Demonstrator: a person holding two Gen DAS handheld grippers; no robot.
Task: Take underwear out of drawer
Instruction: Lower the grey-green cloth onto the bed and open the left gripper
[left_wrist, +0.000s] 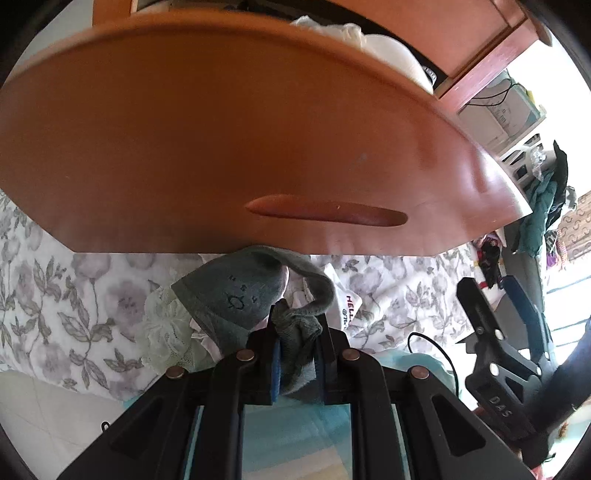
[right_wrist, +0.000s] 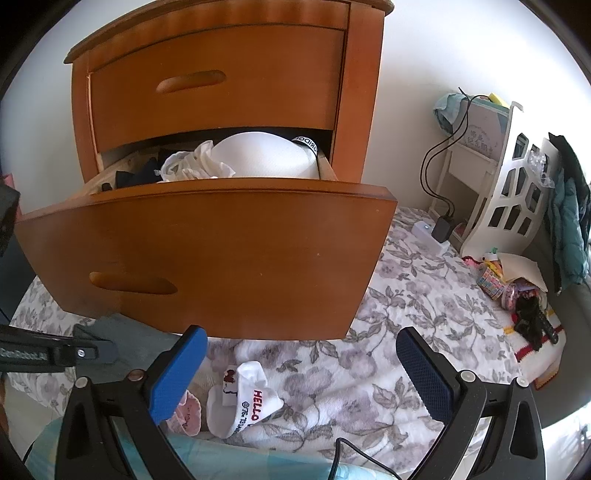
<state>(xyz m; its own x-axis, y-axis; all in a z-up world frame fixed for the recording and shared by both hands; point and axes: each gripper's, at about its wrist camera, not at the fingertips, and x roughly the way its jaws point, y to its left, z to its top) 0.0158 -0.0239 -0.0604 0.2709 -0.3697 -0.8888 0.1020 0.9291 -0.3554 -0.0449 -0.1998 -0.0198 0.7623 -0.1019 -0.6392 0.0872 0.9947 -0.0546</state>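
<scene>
Close view from two wrist cameras at an open wooden drawer (right_wrist: 207, 251) above a floral blanket (right_wrist: 406, 295). In the left view, blue pads of the left gripper (left_wrist: 298, 326) nearly together, clamped on a bunched edge of grey-green underwear (left_wrist: 236, 291). Rest of that garment trailing forward and up-left from the fingers, long axis running away from the camera, far end tucked just under the drawer front's lower edge and resting on a small heap of pale lace and white cloth on the blanket. So: already outside the drawer, low, over the heap, below the drawer front and not above it. In the right view, right gripper (right_wrist: 301, 343) with fingers wide apart and nothing between them, aimed at the drawer front from below. More clothing inside the drawer, up and ahead of those open fingers: a rounded white garment (right_wrist: 258, 158) heaped against the right wall, dark pieces to its left, all just behind the top edge of the front panel. A white sock (right_wrist: 243, 402) printed HELLO on the blanket, just below the right fingers. Likely next: letting go on the left, a short drop onto the heap; for another piece from the drawer, right hand free and facing it, needing to rise over the front panel first.
</scene>
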